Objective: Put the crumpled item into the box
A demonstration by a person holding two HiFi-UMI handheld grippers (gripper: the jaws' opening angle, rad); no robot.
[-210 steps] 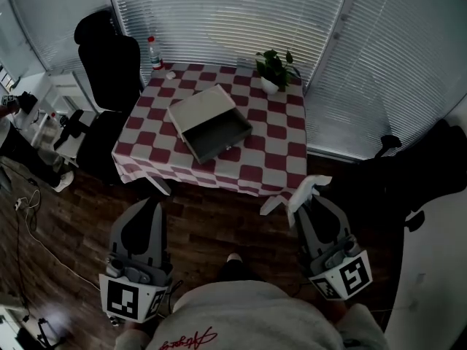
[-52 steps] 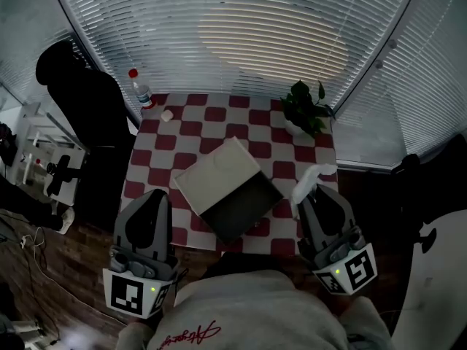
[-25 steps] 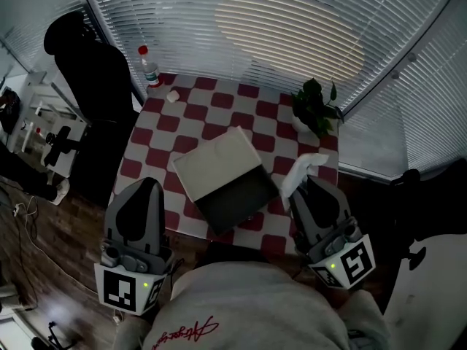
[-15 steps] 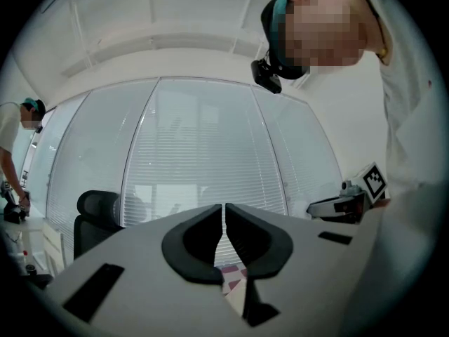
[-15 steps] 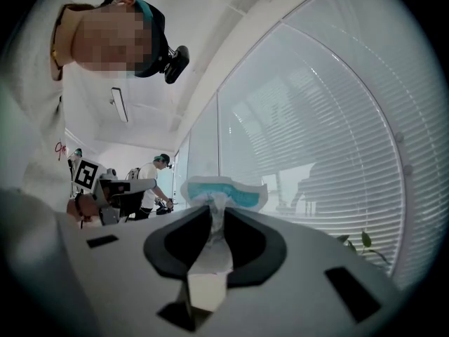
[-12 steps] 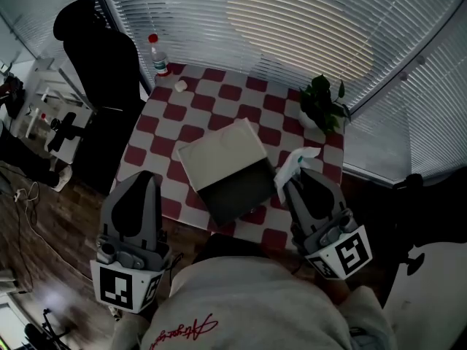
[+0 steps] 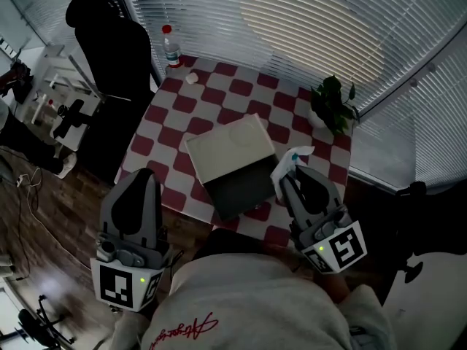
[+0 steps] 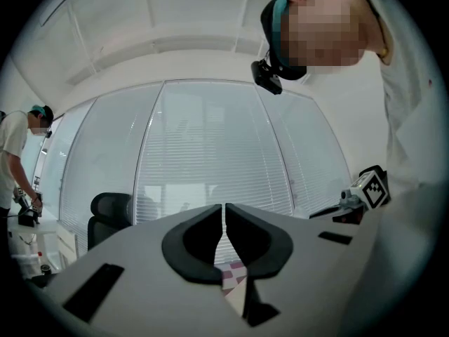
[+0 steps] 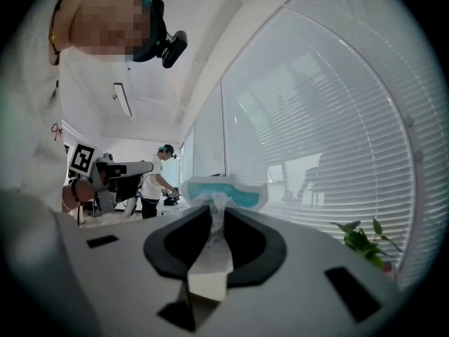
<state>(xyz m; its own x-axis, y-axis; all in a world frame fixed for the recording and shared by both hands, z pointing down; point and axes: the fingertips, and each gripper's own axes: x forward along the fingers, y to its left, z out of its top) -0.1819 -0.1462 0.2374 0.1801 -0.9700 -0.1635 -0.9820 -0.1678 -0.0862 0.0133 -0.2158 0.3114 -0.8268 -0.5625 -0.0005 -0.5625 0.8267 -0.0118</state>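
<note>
Bottle (image 7: 171, 47) only in head view; R claw (image 9: 212, 222) grips crumpled item (image 9: 223, 190), L claw (image 8: 224, 215) closed.

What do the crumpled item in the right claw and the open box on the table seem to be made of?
The crumpled item: likely thin paper or tissue, matte white with a teal patch; it creases softly. The box: probably cardboard, matte off-white lid, dark inside, with flat panels and crisp edges.

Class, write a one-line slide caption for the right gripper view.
Right claw pinches a crumpled white-and-teal item, window blinds beyond.
</note>
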